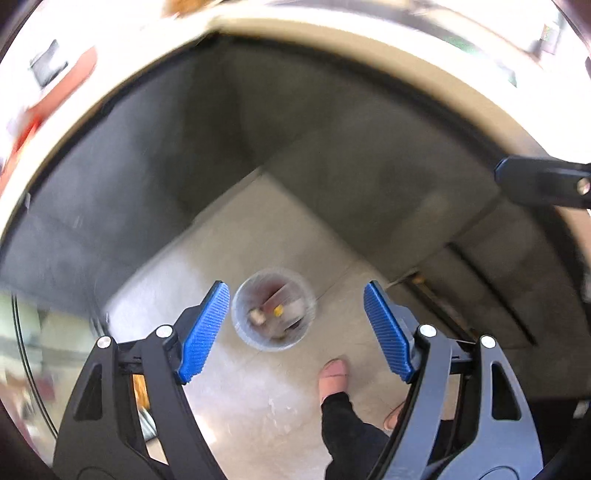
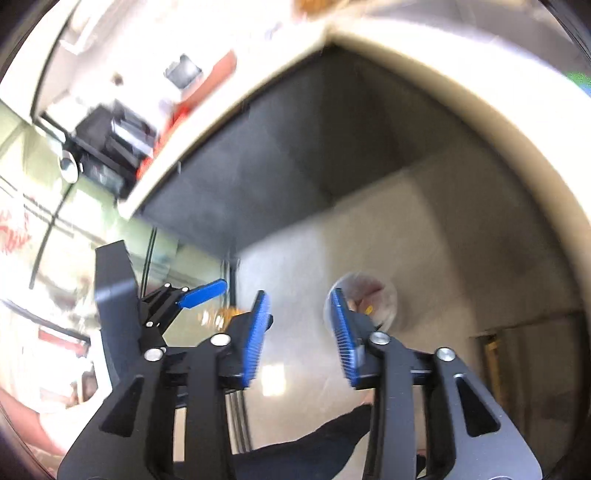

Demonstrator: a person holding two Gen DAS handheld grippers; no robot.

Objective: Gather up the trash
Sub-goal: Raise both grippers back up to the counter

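Left gripper (image 1: 295, 325): spread wide, nothing between the blue pads (image 1: 203, 328); lower middle of the left view.
Right gripper (image 2: 299, 332): parted, narrower than the left, nothing pinched; lower middle of the right view.
Bin (image 1: 273, 310): small round clear tub on the floor, seen from above between the left pads, nearer the left-hand one but well below them; in the right view just behind the right-hand pad, partly hidden.
Trash: scraps already in the bin, one yellow bit, one pale lump, a reddish strip; blurred, kinds not to be told.
Floor (image 1: 236, 240): pale tiles, lit patch in mid-frame.
Foot (image 1: 334, 376): bare, below the bin, with a dark trouser leg running to the lower edge.
Table (image 1: 332, 33): pale edge arcing across the top of both views, dark underside beneath; blurred items on top at upper left.
Step in hand: likely just after a drop, both grippers empty above the bin; equally could be a pass on the way to more trash.
Next move calls for: swinging back up to the tabletop, finding a remaining piece, closing squarely on it.
Writing: none legible; red marks at far left of the right view too smeared to read.
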